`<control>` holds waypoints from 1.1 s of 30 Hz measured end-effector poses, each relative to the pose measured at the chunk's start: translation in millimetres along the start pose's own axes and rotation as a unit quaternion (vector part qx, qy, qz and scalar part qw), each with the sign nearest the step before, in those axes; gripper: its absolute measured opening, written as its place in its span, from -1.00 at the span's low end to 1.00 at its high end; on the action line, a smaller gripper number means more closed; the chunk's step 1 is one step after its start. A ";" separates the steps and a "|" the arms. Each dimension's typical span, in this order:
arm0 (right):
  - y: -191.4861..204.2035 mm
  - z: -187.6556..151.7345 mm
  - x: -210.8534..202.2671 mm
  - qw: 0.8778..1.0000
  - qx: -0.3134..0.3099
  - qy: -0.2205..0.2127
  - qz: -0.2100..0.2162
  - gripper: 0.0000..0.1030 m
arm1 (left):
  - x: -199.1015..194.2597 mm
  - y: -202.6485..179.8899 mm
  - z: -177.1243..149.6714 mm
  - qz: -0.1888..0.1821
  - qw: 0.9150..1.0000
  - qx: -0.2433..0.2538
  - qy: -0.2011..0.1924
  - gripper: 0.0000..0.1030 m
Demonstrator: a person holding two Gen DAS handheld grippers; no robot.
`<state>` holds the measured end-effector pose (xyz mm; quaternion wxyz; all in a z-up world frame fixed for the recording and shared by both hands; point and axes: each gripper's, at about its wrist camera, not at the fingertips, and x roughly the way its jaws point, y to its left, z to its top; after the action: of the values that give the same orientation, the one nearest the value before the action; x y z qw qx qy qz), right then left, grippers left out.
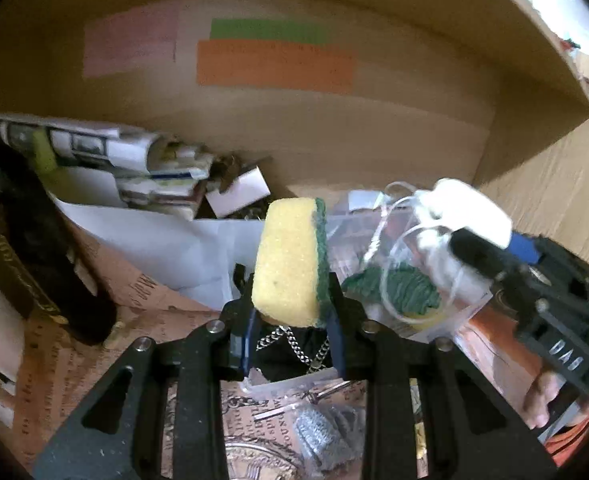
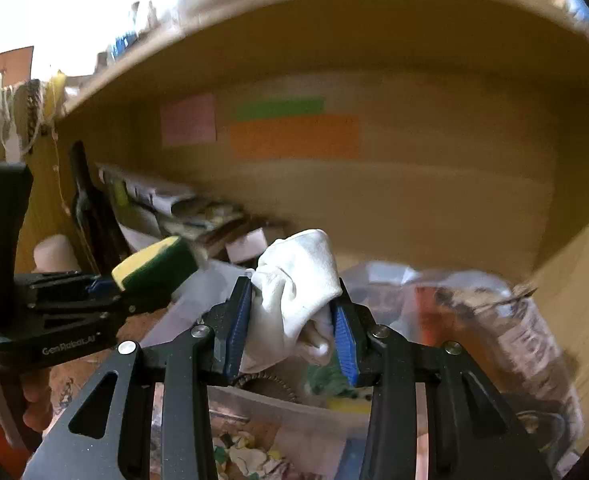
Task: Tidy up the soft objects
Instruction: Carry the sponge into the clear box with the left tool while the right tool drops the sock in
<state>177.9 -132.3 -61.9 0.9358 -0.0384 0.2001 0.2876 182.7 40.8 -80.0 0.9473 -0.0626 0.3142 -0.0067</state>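
The left gripper (image 1: 292, 292) has its jaws closed partway onto a yellow foam sponge with a green scouring layer on one side (image 1: 290, 260); the sponge stands upright between the blue pads, its upper end well above the fingertips, held in the air over the cluttered surface inside a wooden shelf compartment (image 1: 374, 140). The right gripper (image 2: 294, 312) likewise has its jaws pressed partway shut, on a crumpled white cloth (image 2: 294, 284) that bulges up and out between the ribbed blue pads. In the left wrist view the right gripper (image 1: 490, 256) shows at the right edge, the white cloth (image 1: 470, 208) at its tip with thin clear plastic loops hanging by it; in the right wrist view the left gripper (image 2: 134, 280) shows at the left with the sponge (image 2: 156, 262) tilted in its jaws. On the back wall of the compartment are a pink paper note (image 1: 130, 42), a green strip (image 1: 268, 30) and an orange strip (image 1: 274, 65). Below lie folded papers and booklets (image 1: 106, 144), a white sheet (image 1: 166, 248), a metal chain (image 1: 294, 344) and a clear plastic bag with green material inside (image 1: 402, 292).
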 end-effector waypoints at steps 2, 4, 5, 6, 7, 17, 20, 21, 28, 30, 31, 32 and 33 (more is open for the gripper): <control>0.6 -4.7 12.1 1.000 0.001 0.018 0.001 -0.31 | 10.5 -1.0 -1.0 -0.004 1.000 0.000 0.013 -0.44; -0.5 -8.5 20.1 1.000 0.003 0.029 0.003 -0.32 | 20.0 -2.5 -2.8 -0.002 1.000 0.003 0.024 -0.44; -1.2 -10.9 24.2 0.999 0.005 0.033 0.001 -0.31 | 26.0 -3.8 -4.0 -0.001 1.000 0.006 0.030 -0.44; -2.0 -12.1 26.0 0.999 0.005 0.034 -0.001 -0.31 | 30.8 -5.5 -4.6 0.000 0.999 0.008 0.036 -0.44; -3.0 -13.5 28.9 0.999 0.005 0.039 -0.003 -0.31 | 35.8 -6.8 -5.7 -0.001 0.999 0.010 0.043 -0.44; -6.2 -29.8 63.4 0.995 0.003 0.100 -0.008 -0.25 | 66.3 -9.7 -15.9 0.010 0.996 0.016 0.085 -0.43; -6.6 -32.7 67.1 0.994 0.002 0.110 -0.007 -0.20 | 69.2 -11.3 -15.5 0.011 0.996 0.023 0.084 -0.29; -6.5 -33.1 68.6 0.994 0.002 0.112 -0.008 -0.15 | 68.3 -11.8 -15.6 0.011 0.996 0.024 0.083 -0.29; -15.1 -30.1 62.7 0.994 0.018 0.110 -0.007 0.22 | 50.0 -6.3 -13.1 0.007 0.998 0.016 0.066 0.06; -16.9 -26.8 57.3 0.994 0.023 0.104 -0.004 0.27 | 41.0 -6.0 -11.3 0.003 0.998 0.016 0.056 0.08; -17.3 -25.0 54.1 0.995 0.024 0.099 -0.004 0.30 | 34.7 -6.2 -10.0 0.001 0.999 0.018 0.049 0.10; -17.4 -22.6 49.0 0.995 0.023 0.094 -0.003 0.31 | 29.0 -6.4 -9.1 0.000 0.999 0.019 0.044 0.15; -17.3 -20.5 45.5 0.996 0.022 0.088 -0.003 0.32 | 24.4 -6.6 -7.8 0.000 0.999 0.020 0.037 0.18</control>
<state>214.6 -126.7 -99.5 0.9159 -0.0434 0.2882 0.2760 197.8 32.1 -99.8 0.9360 -0.0435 0.3489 -0.0157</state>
